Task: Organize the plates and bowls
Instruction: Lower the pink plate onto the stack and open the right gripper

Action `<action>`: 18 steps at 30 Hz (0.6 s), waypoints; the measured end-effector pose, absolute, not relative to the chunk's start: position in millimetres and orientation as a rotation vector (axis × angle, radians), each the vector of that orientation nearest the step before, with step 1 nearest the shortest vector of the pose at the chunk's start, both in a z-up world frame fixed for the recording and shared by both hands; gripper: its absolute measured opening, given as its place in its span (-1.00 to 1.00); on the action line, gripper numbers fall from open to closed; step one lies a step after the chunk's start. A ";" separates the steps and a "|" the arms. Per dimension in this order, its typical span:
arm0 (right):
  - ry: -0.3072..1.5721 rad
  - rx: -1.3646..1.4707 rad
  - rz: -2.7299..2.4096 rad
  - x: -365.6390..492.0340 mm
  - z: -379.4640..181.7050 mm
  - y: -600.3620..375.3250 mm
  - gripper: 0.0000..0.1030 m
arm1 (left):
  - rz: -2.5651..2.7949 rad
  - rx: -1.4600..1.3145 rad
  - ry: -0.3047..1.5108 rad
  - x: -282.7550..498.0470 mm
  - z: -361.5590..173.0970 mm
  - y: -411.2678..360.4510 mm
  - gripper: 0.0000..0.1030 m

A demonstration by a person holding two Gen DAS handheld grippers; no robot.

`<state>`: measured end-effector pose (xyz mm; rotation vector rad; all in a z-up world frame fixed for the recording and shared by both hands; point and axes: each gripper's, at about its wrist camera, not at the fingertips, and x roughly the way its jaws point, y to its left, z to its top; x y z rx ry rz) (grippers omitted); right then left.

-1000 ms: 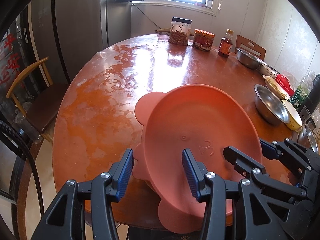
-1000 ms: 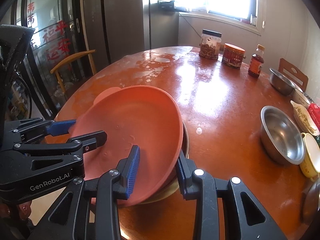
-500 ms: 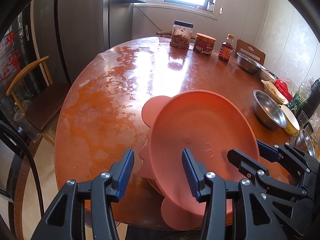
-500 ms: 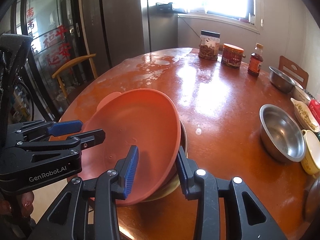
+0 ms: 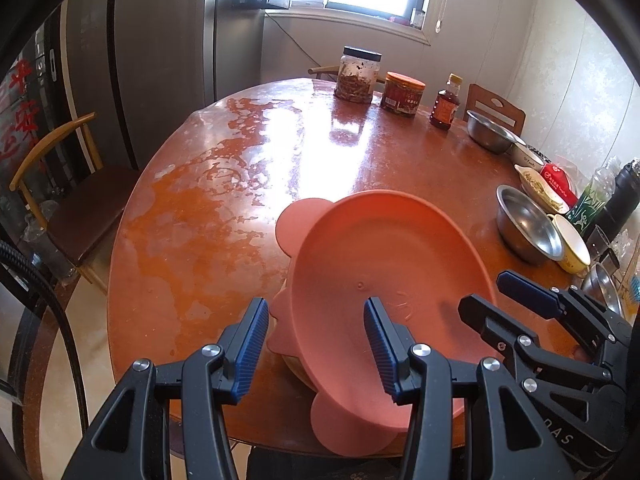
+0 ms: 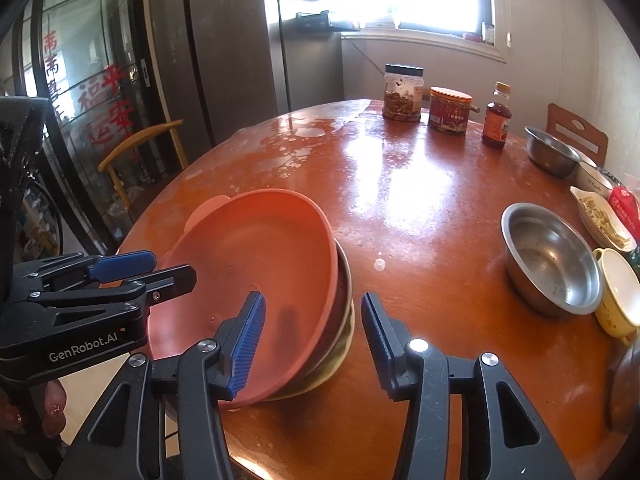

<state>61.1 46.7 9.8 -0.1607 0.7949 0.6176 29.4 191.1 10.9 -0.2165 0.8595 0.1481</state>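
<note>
The right gripper, jaws just opened, releases the pink plate onto the stacked bowls. Left gripper open. Withdraw clear, avoid tipping.

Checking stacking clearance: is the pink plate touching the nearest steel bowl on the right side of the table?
Apart. The right wrist view shows a broad stretch of bare tabletop between the pink plate and the steel bowl.
</note>
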 end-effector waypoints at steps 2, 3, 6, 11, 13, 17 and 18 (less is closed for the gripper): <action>0.793 -0.150 0.611 61.1 11.5 43.3 0.01 | 0.153 -0.207 0.855 29.2 13.5 188.7 -0.03; 0.793 -0.144 0.609 61.2 12.5 41.6 0.01 | 0.154 -0.204 0.853 29.3 14.8 187.6 -0.03; 0.792 -0.131 0.598 62.5 14.0 36.2 0.02 | 0.142 -0.209 0.848 29.6 17.7 184.1 -0.03; 0.796 -0.105 0.583 63.7 16.8 25.8 0.06 | 0.150 -0.191 0.840 30.4 23.0 176.4 -0.03; 0.789 -0.098 0.577 62.4 18.6 21.5 0.08 | 0.158 -0.189 0.835 30.5 25.0 175.6 -0.03; 0.785 -0.071 0.561 61.9 21.8 11.9 0.13 | 0.157 -0.185 0.829 30.0 29.3 172.3 -0.03; 0.782 -0.065 0.556 61.6 22.8 10.0 0.13 | 0.158 -0.181 0.826 29.9 31.0 170.6 -0.03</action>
